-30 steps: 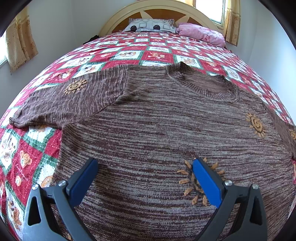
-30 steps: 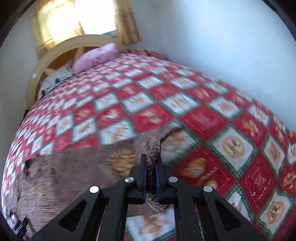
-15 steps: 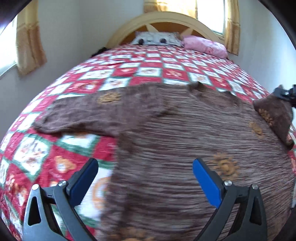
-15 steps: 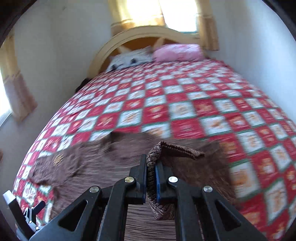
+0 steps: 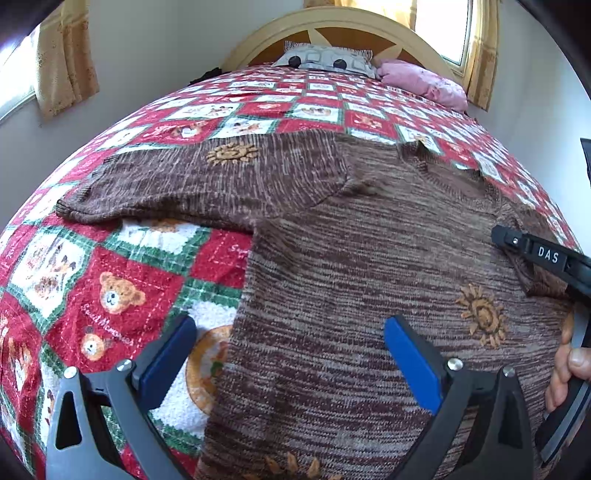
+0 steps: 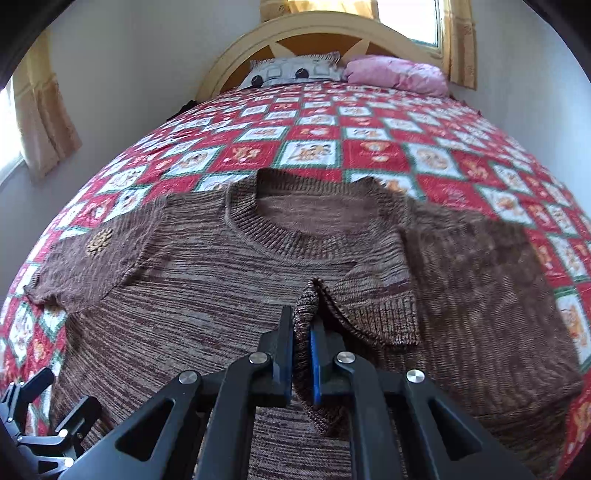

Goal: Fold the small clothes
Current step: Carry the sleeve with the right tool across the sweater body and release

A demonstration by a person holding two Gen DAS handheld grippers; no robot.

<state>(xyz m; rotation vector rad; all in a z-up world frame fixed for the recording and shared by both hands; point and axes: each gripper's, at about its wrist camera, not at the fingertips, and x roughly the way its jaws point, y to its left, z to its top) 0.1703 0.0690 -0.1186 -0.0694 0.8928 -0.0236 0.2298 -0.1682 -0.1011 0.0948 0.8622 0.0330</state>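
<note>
A brown knit sweater (image 5: 369,266) with orange sun motifs lies flat on the bed, neck toward the headboard; it also shows in the right wrist view (image 6: 207,280). Its left sleeve (image 5: 192,184) lies spread out sideways. My right gripper (image 6: 303,325) is shut on the right sleeve's cuff (image 6: 380,314), with the sleeve folded inward over the chest. My left gripper (image 5: 288,354) is open and empty, low over the sweater's left side edge. The right gripper also shows in the left wrist view (image 5: 539,254).
The bed is covered by a red, white and green teddy-bear quilt (image 5: 110,295). A grey patterned pillow (image 5: 325,59) and a pink pillow (image 5: 424,81) lie by the curved headboard (image 6: 317,33). Walls and curtains stand close on both sides.
My right gripper has carried the right sleeve cuff leftward from the bed's right side over the sweater's chest. My left gripper has shifted left toward the sweater's left edge.
</note>
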